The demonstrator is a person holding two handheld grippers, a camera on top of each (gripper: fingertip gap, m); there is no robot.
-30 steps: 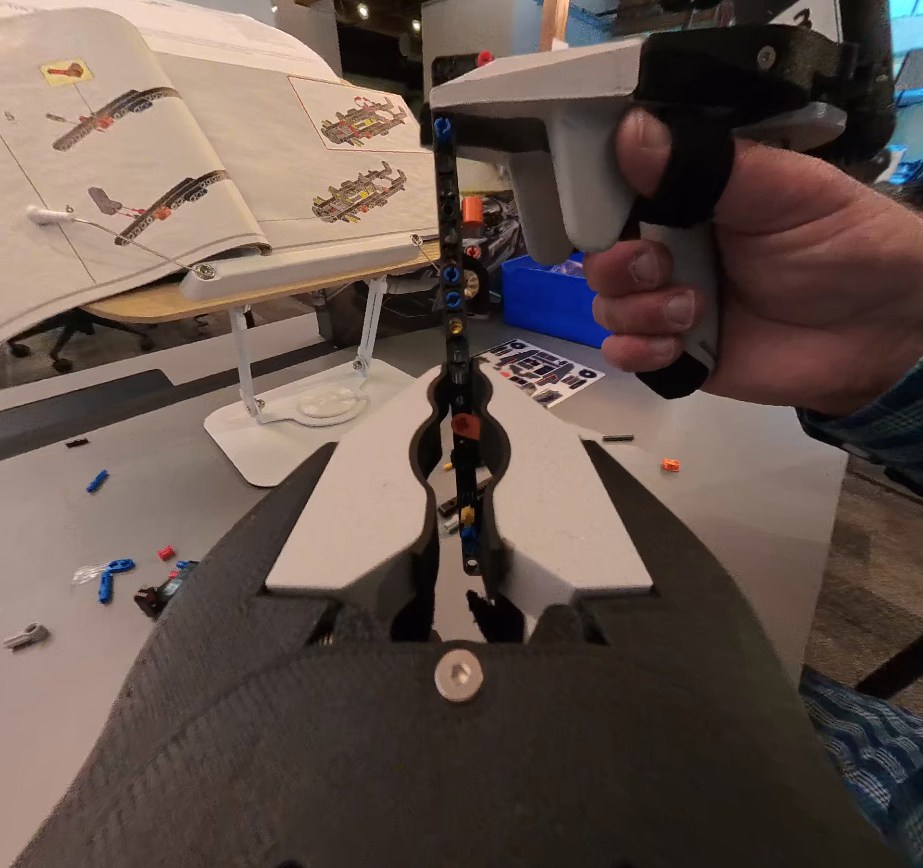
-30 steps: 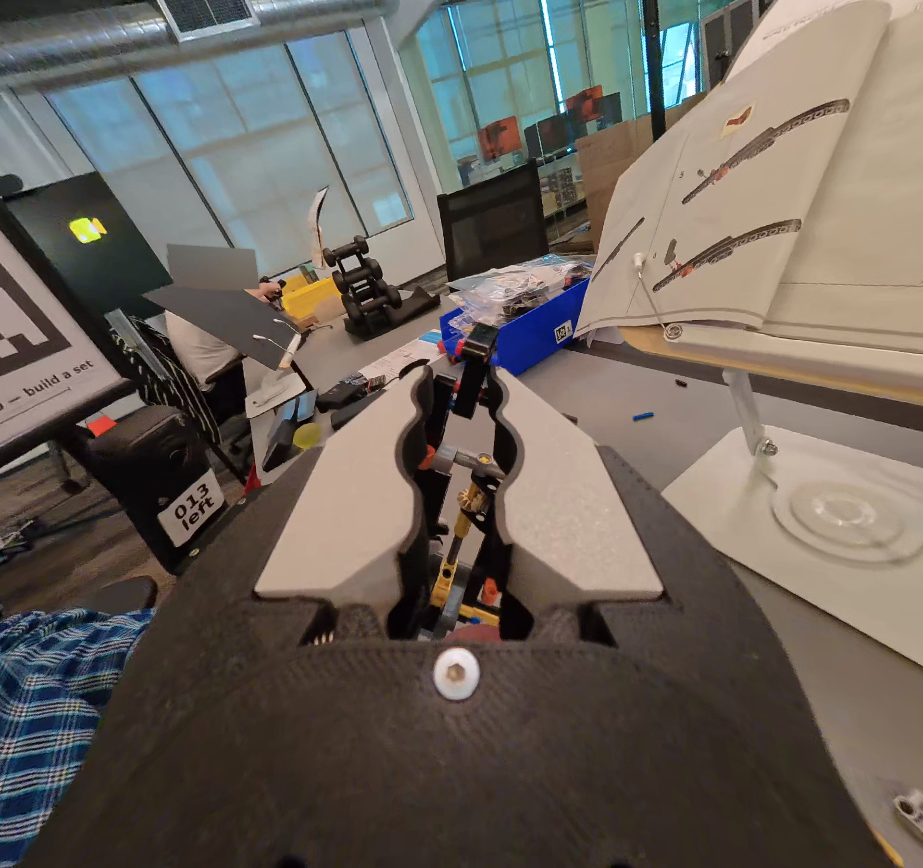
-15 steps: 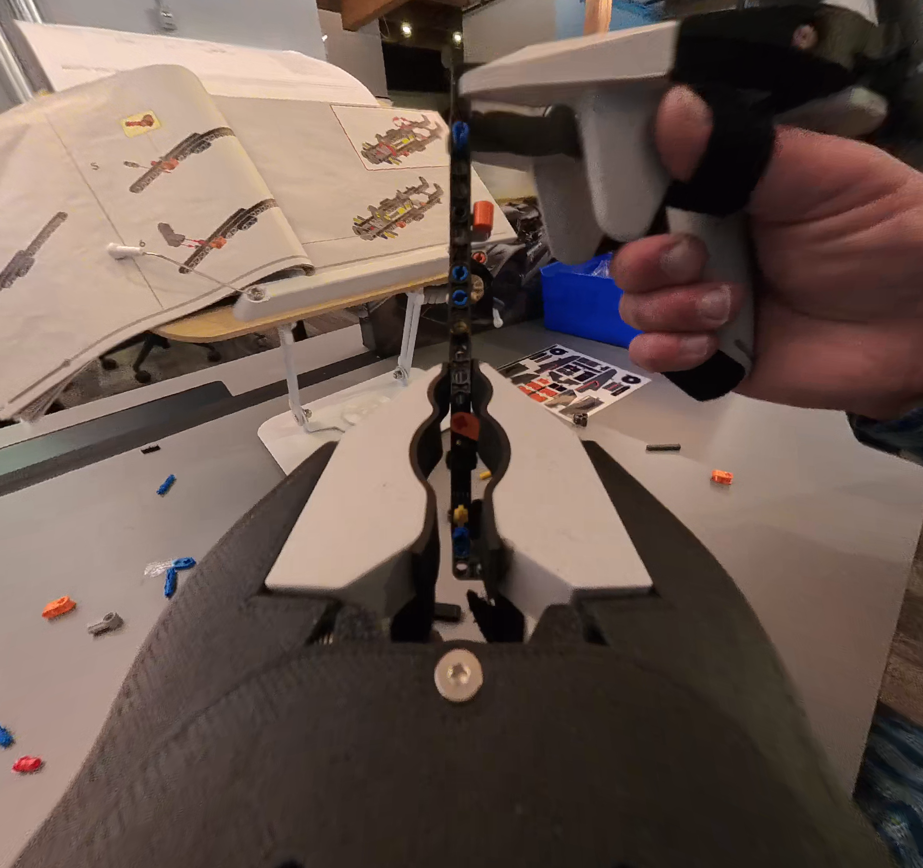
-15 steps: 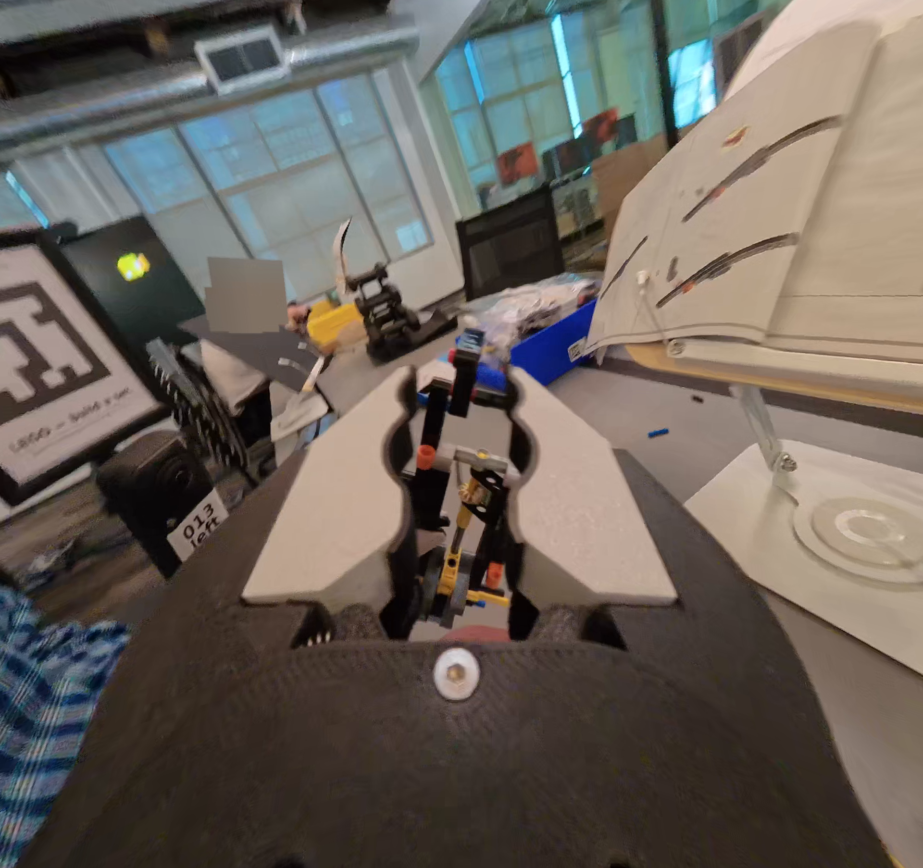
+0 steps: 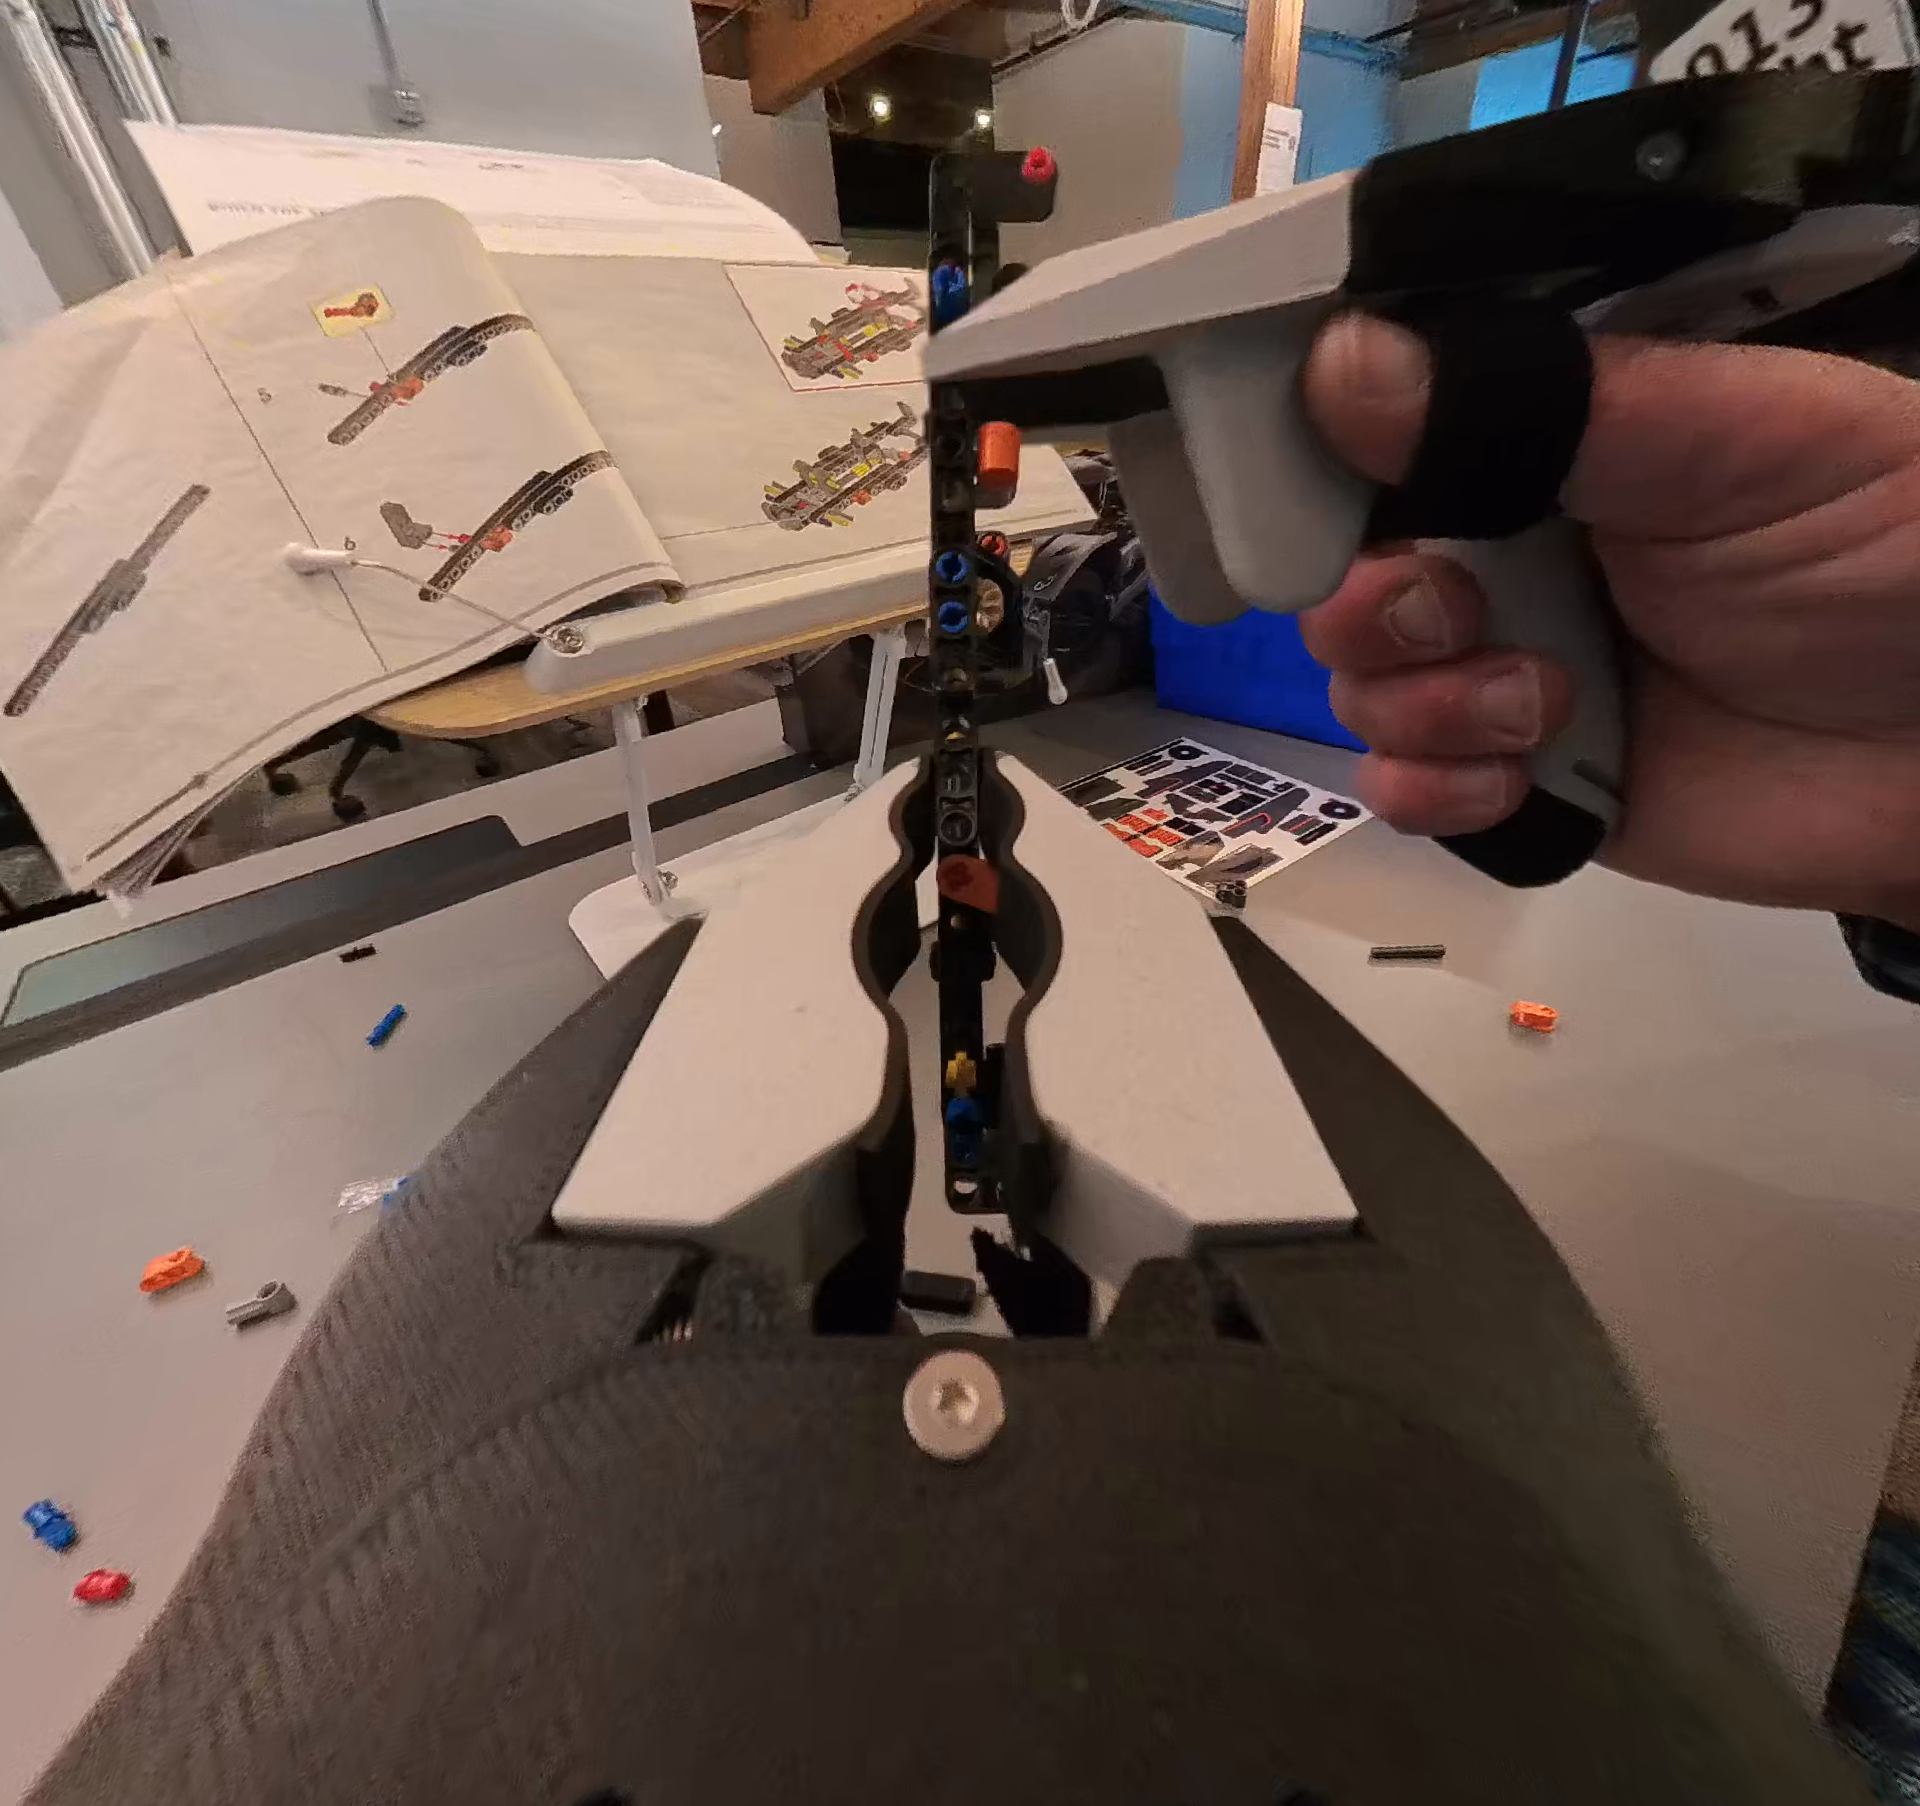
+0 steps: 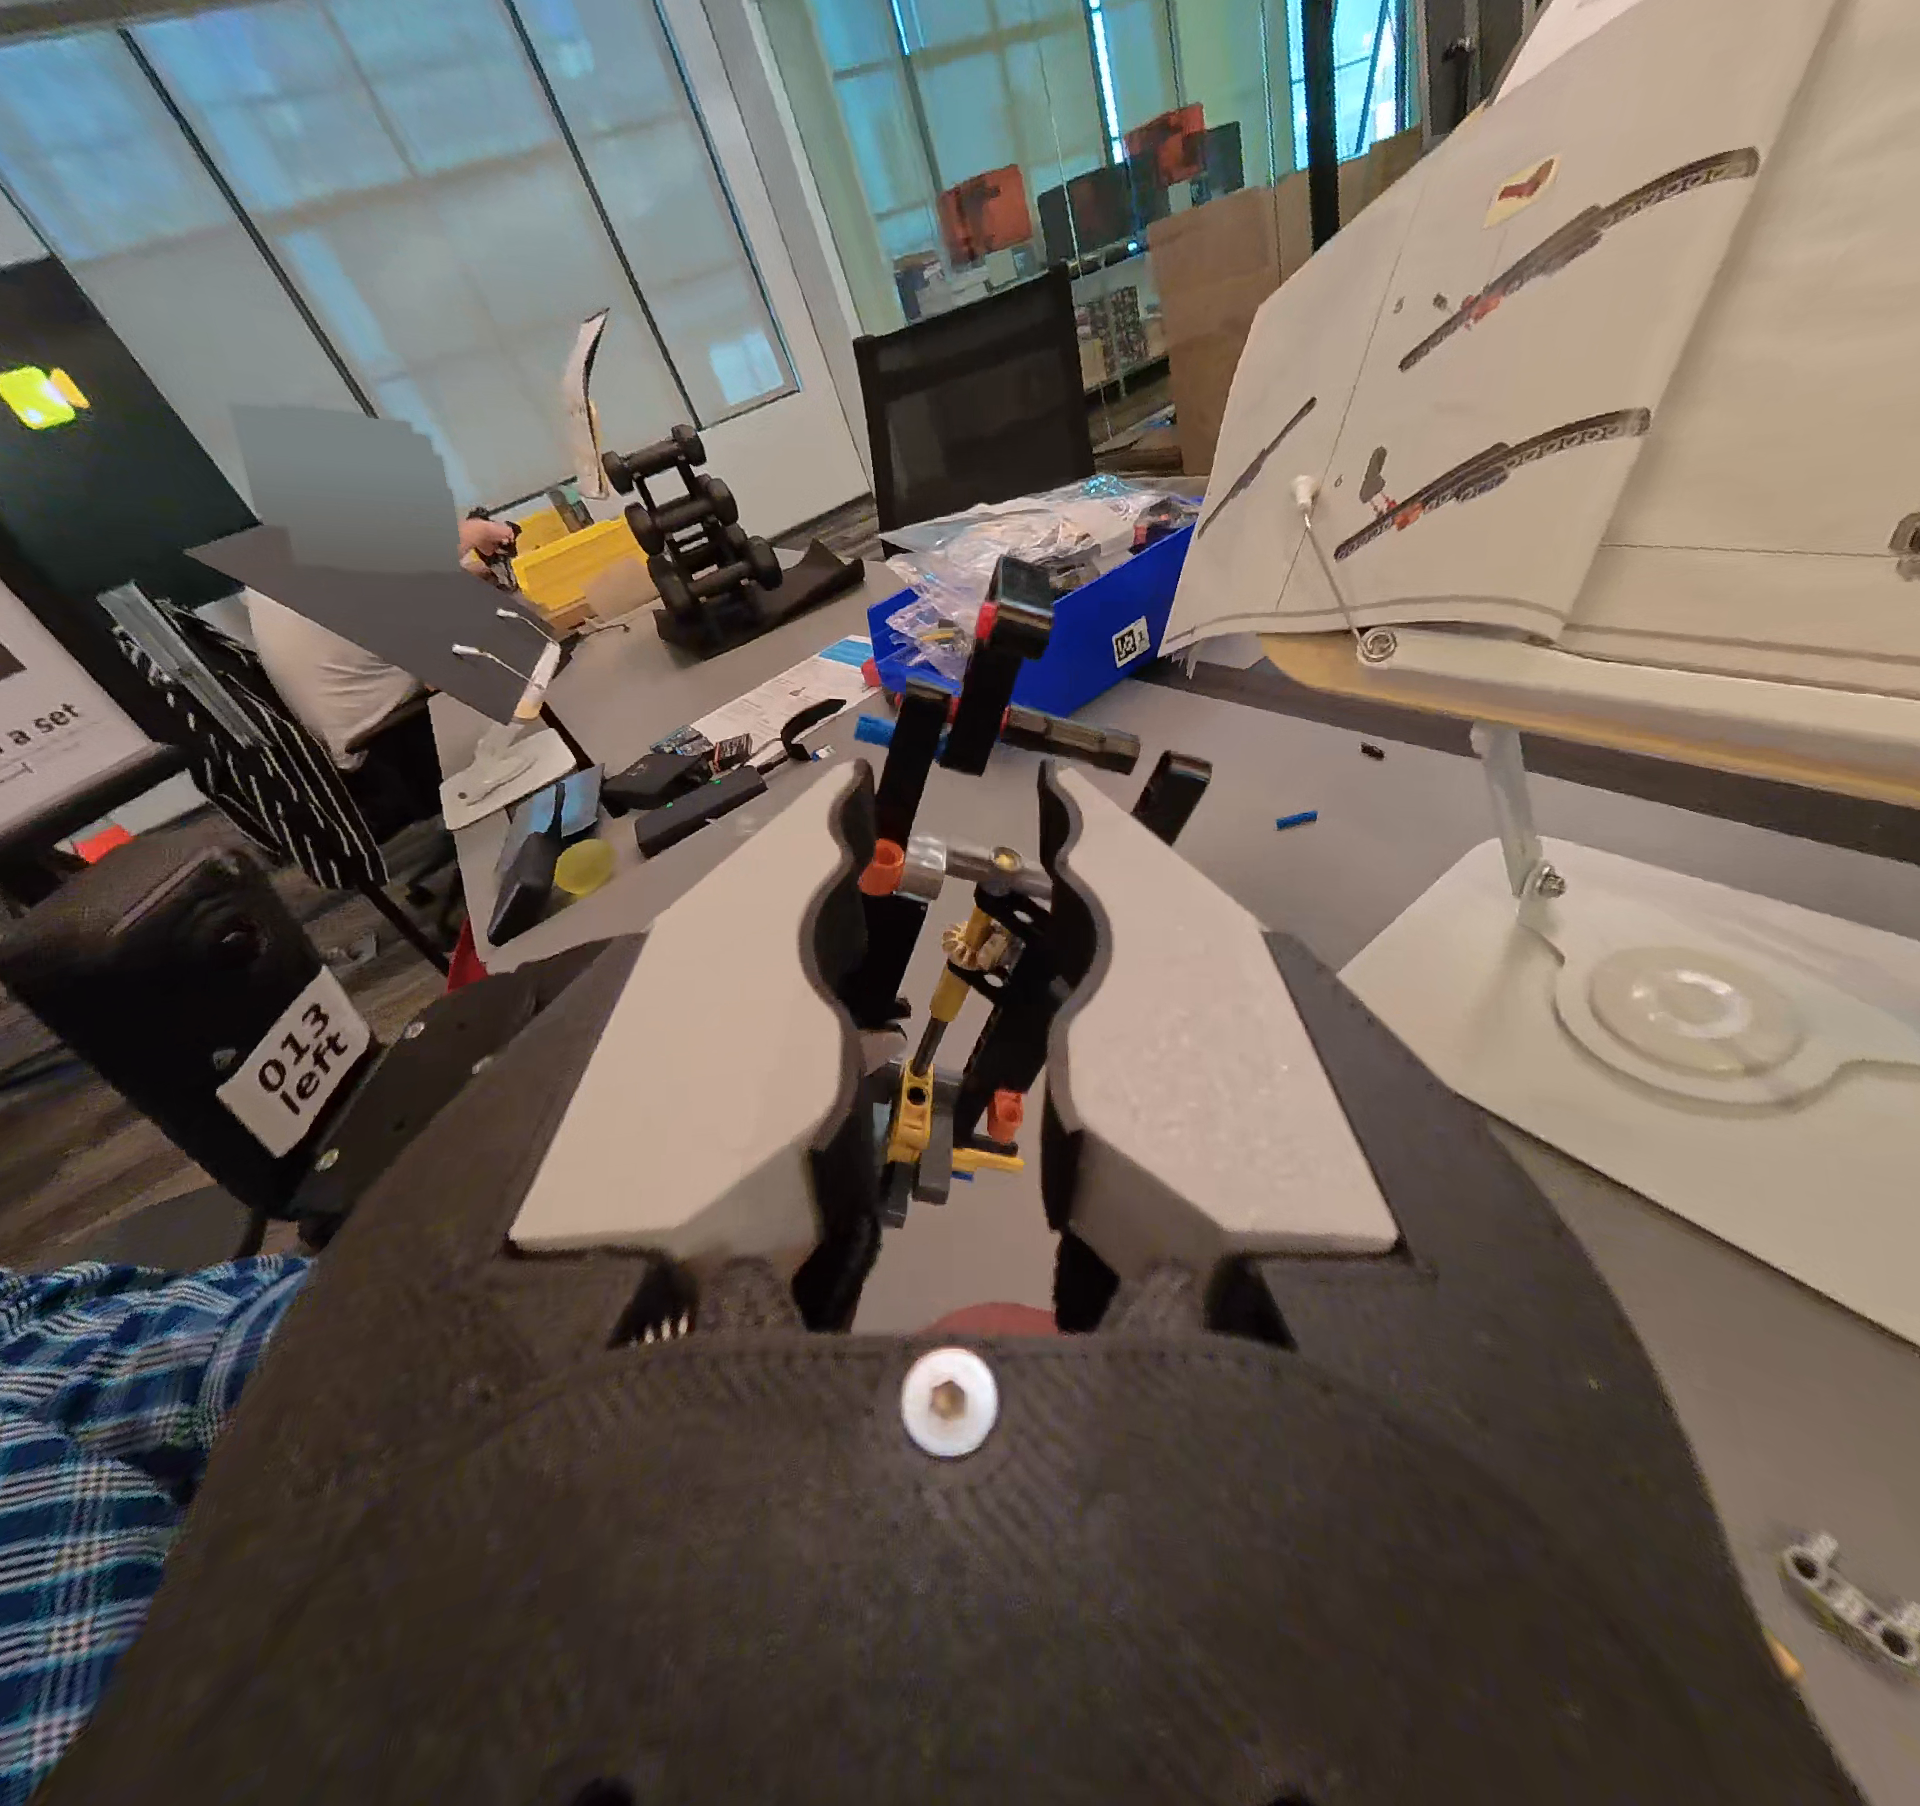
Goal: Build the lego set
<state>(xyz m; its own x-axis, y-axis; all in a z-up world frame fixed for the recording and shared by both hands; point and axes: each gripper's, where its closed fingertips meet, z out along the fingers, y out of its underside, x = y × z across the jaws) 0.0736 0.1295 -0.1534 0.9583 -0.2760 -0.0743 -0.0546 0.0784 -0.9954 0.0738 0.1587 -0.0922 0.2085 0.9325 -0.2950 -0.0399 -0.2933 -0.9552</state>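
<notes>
From my left wrist view, the long black studded lego beam assembly [image 5: 961, 977] is hidden at its lower end by the jaws, and the right gripper's grey finger [image 5: 1122, 322] covers part of its upper stretch. The open paper instruction booklet [image 5: 312, 468] runs off the left edge. Small scattered coloured lego pieces [image 5: 171, 1270] on the desk are too small to identify.
</notes>
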